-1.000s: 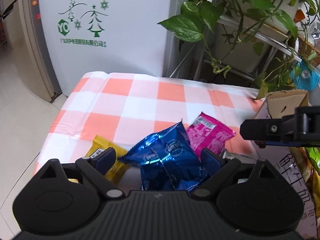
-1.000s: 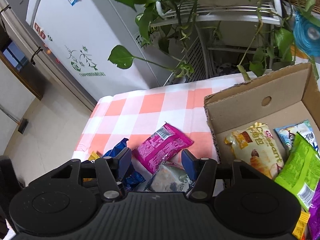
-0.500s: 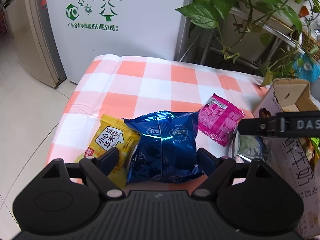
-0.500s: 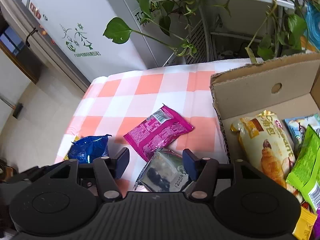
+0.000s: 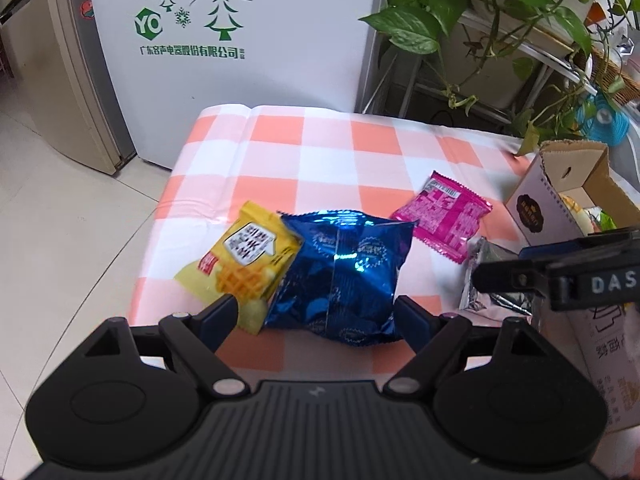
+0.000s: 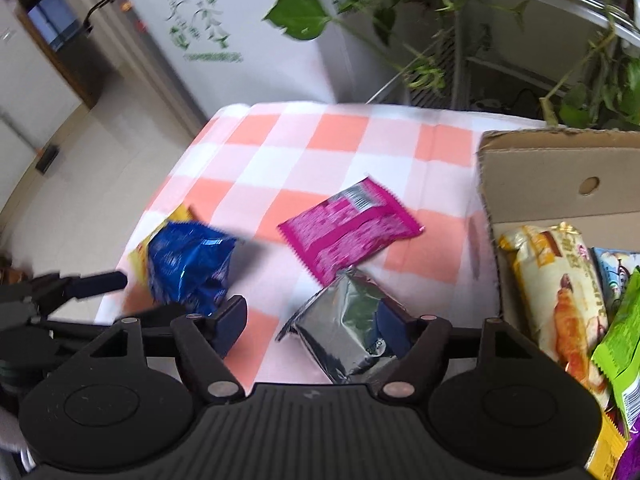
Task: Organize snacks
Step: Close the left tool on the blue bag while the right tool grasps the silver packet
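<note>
A blue foil snack bag lies on the orange-and-white checked tablecloth, overlapping a yellow waffle snack pack. My left gripper is open, its fingers either side of the blue bag's near edge. A pink packet lies further right. A silver packet lies between the fingers of my right gripper, which is open. The blue bag and pink packet also show in the right wrist view. A cardboard box at the right holds several snacks.
A white fridge and a plant rack with trailing leaves stand behind the table. The right gripper's finger crosses the right side of the left wrist view. The table's left edge drops to a tiled floor.
The left gripper has pulled back and up from the blue bag, which now lies flat on the cloth. The right gripper has moved down toward the silver packet.
</note>
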Tool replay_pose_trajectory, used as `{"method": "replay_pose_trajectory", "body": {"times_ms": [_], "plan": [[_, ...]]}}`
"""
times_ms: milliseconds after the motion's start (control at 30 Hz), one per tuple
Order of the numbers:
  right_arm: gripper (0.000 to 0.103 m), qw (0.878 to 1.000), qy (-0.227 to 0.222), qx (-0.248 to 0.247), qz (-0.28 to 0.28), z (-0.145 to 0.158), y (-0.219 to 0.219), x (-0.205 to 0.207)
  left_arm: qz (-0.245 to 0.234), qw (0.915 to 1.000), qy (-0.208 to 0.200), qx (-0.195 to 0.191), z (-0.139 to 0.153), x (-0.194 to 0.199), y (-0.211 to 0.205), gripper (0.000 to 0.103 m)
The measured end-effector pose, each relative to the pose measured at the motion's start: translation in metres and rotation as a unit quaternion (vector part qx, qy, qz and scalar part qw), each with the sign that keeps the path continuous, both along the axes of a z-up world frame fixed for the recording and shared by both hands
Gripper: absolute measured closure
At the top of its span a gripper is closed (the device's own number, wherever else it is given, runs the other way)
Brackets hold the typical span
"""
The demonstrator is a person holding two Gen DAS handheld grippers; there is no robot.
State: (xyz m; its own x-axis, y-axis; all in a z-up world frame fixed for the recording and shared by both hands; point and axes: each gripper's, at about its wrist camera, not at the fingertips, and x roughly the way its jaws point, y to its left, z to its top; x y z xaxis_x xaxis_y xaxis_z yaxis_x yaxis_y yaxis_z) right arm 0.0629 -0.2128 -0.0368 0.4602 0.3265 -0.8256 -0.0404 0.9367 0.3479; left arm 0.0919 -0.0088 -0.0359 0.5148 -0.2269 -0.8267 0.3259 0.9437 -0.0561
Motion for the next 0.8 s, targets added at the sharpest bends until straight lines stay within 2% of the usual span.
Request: {"method": "replay_pose_trajectory", "body": {"times_ms": [100,200,367,433,633,800], "plan": [[0.026,1.0,-0.004,0.004,0.015,0.004,0.001,-0.002,-0.006,1.0,-0.005,0.003,0.003,-0.002,0.005,0.019],[0.026,0.999,-0.02,-0.042,0.017,0.005,0.003,-0.001,-0.009,0.9998,-0.013,-0.008,0.007,-0.001,0.01,0.019],[0.026,0.995,-0.012,-0.094,0.038,-0.01,0.013,-0.001,-0.016,0.9992,-0.026,-0.025,0.01,0.002,0.008,0.019],[0.026,0.992,-0.014,-0.116,0.053,-0.013,0.018,-0.003,-0.02,0.999,-0.035,-0.021,0.011,0.004,0.005,0.019],[0.034,0.989,0.001,-0.13,0.065,-0.017,0.025,-0.007,-0.033,0.998,-0.055,-0.002,0.007,0.007,-0.007,0.019],[0.034,0.987,0.004,-0.128,0.093,-0.016,0.031,-0.013,-0.042,0.9983,-0.039,0.007,-0.002,0.013,-0.017,0.019]]}}
